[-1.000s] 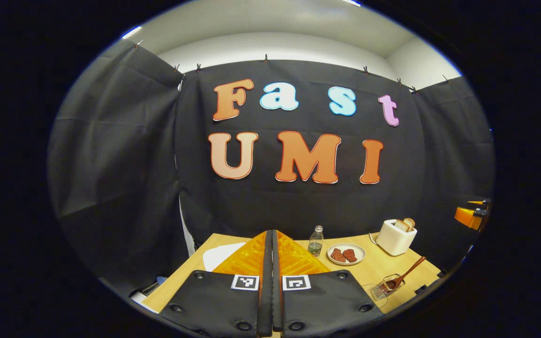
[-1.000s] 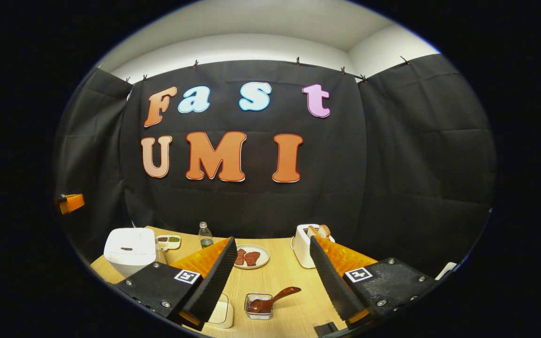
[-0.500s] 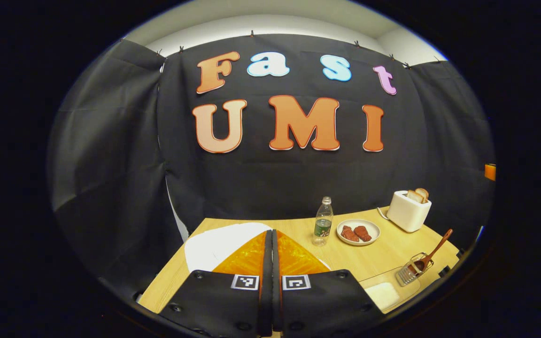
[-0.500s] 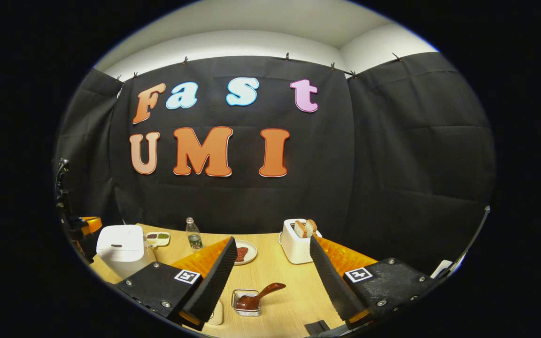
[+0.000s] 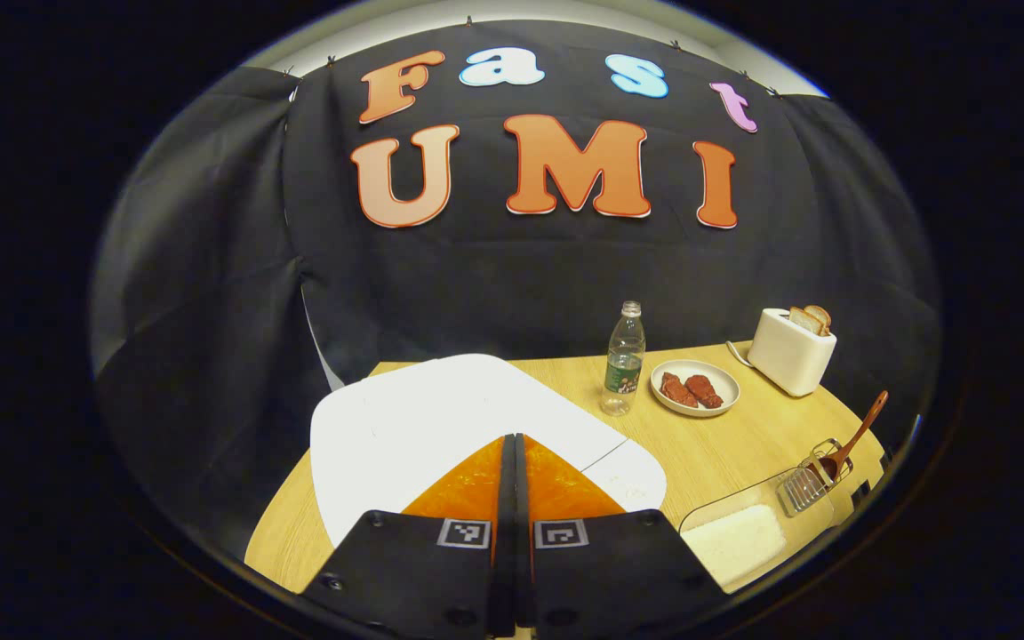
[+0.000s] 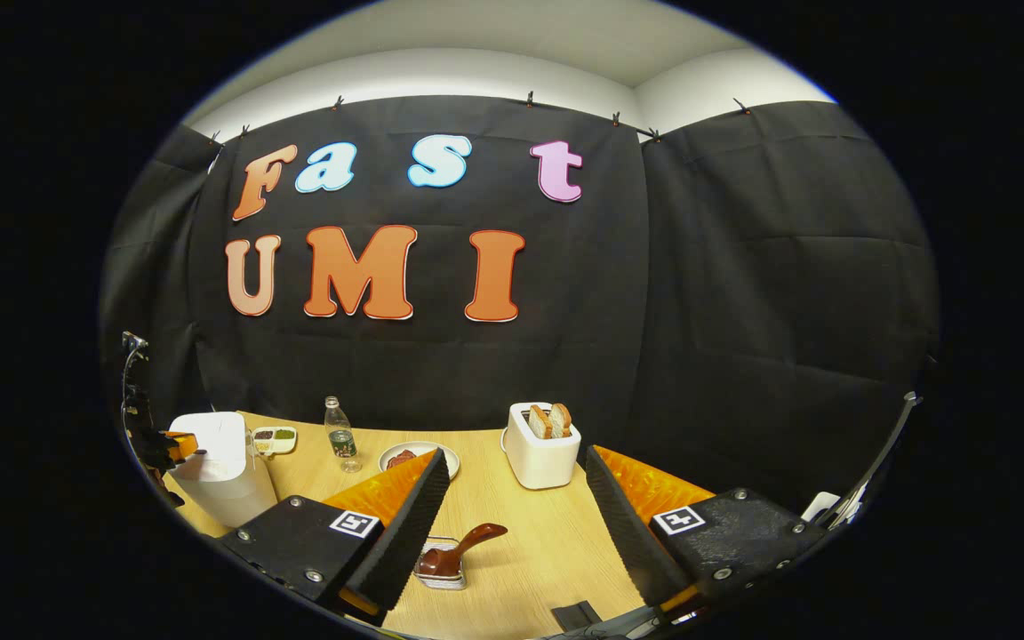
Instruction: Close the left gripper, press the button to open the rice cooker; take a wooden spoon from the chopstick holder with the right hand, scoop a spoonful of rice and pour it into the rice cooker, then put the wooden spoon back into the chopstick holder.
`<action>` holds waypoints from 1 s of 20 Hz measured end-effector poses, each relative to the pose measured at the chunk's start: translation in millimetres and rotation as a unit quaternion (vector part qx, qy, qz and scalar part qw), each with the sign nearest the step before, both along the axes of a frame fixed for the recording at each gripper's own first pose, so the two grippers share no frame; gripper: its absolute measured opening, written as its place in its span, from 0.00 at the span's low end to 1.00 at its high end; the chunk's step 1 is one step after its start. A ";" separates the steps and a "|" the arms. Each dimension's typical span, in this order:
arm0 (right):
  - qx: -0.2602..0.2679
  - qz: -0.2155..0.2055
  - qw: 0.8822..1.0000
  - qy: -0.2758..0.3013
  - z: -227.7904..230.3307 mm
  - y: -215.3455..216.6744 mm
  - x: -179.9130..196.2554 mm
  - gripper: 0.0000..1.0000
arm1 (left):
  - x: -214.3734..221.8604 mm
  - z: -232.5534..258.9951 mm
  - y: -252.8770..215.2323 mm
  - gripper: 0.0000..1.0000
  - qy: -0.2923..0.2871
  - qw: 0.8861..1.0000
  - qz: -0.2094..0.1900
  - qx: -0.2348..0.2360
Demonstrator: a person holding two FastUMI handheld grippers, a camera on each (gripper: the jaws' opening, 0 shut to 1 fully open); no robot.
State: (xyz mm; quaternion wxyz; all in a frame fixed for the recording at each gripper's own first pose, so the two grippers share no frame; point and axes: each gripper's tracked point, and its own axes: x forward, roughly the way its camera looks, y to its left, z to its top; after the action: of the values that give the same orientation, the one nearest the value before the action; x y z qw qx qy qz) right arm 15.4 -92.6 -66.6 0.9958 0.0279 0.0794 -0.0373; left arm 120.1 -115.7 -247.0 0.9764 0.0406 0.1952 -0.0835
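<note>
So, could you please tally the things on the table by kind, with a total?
Rice cooker: 1
Water bottle: 1
Plate with red pieces: 1
Toaster holding bread: 1
Wooden spoon: 1
Chopstick holder: 1
Clear box of rice: 1
Divided dish: 1
Total: 8

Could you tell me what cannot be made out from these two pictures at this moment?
- Rice cooker button, left gripper view: hidden behind the shut left hand-held gripper.
- Contact with the cooker, right gripper view: too small at the edge.
- Chopstick holder, right gripper view: partly hidden by the right hand-held gripper.
- Small tray contents: too small.
</note>
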 end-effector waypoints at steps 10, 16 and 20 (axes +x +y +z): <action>-0.004 0.007 1.000 0.011 -12.9 6.1 -6.5 0.96 | -1.8 -22.4 -1.5 0.05 0.056 0.996 -0.003 -0.070; -0.002 0.009 1.000 0.003 -6.1 2.8 -15.8 0.96 | -2.0 -16.9 1.2 0.05 0.037 0.995 0.001 -0.096; 0.001 0.007 1.000 0.006 -9.3 -0.1 -18.7 0.96 | -3.9 -16.1 6.1 0.05 0.036 0.997 0.009 -0.071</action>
State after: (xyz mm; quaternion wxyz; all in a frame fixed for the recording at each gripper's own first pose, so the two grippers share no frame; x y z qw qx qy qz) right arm -3.3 -92.7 -75.9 0.9955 0.0277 0.0858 -0.0304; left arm 116.2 -109.7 -263.1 0.9699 -0.0339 0.2237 -0.0898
